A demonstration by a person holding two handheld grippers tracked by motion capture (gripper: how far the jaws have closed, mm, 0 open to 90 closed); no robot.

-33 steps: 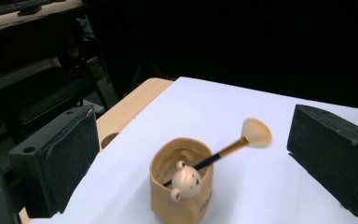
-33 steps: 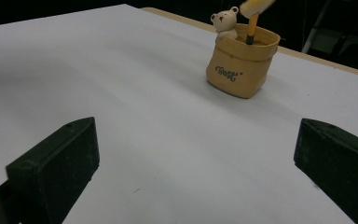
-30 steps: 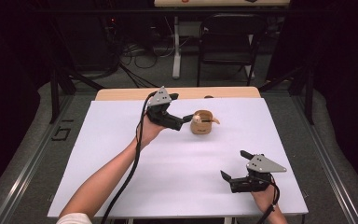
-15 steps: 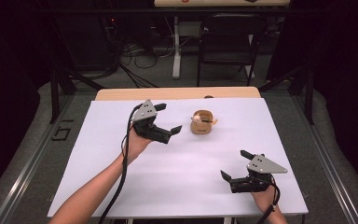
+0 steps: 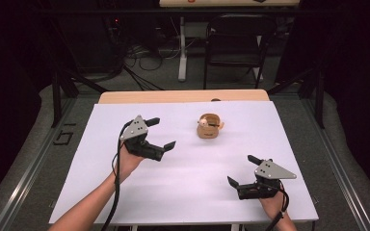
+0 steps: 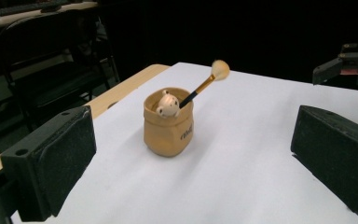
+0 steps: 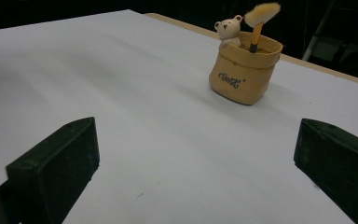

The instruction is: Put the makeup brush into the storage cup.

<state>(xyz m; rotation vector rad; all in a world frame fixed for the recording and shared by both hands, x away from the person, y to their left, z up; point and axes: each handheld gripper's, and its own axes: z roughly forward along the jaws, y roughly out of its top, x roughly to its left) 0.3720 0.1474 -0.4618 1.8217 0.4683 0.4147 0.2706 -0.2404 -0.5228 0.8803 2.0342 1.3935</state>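
Brush [image 6: 204, 85] leans handle-down in an upright tan pouch [image 6: 168, 123] with unreadable script lettering, ahead of the spread, empty left hand-held gripper [image 5: 155, 133].

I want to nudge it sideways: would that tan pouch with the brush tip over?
The tan pouch looks soft with a broad flat base, so it would probably slide. The brush leans out over the rim, so it may shift. The load seems light.

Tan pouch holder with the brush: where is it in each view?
High view: tan pouch holder right of centre, far half of the white table cover.
Left gripper view: centre, brush leaning right.
Right gripper view: upper right.
Shared landmark: bear figure on its rim.
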